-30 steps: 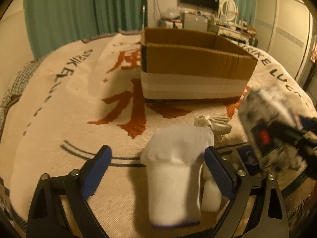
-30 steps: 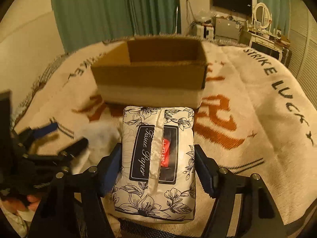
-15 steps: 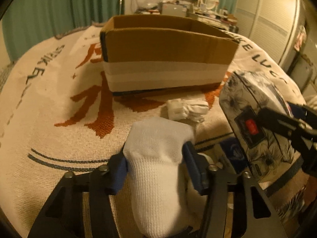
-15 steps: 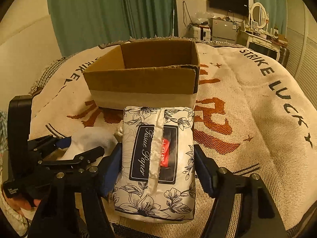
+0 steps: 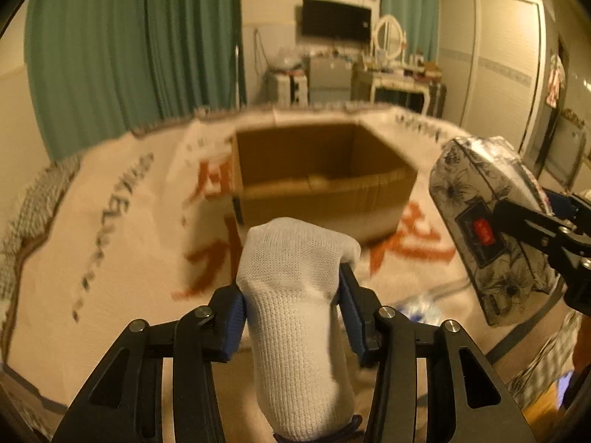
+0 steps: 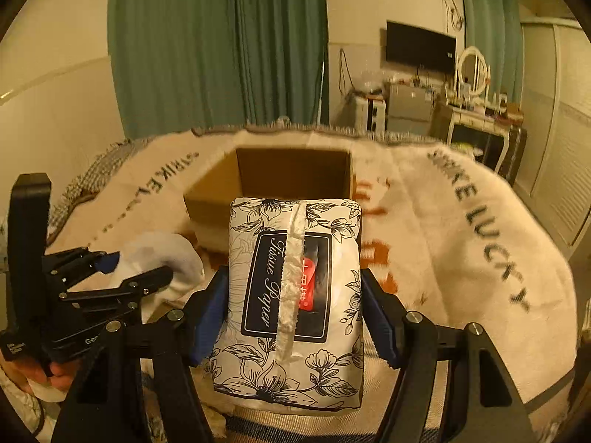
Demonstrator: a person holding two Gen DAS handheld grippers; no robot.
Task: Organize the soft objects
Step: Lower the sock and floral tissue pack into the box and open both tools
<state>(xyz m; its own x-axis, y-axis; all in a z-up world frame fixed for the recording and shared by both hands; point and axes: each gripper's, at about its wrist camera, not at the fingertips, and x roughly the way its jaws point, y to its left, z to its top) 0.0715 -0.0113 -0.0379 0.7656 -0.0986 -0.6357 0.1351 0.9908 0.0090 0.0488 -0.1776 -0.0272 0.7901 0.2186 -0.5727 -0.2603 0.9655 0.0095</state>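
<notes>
The white sock [image 5: 295, 295] is pinched between the closed left tongs [image 5: 291, 310], and the tissue pack [image 6: 295, 295] is clamped in the right tongs [image 6: 293, 306]. Both are held above the bed's blanket [image 6: 461, 258], probably for dropping into the open cardboard box [image 5: 317, 177] just ahead of them.

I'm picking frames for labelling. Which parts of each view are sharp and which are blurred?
Left wrist view: white knitted sock sharp, open cardboard box and lettered blanket smeared. Right wrist view: floral tissue paper pack crisp, blanket lettering blurred. Both are warm-tinted with fisheye bending.
</notes>
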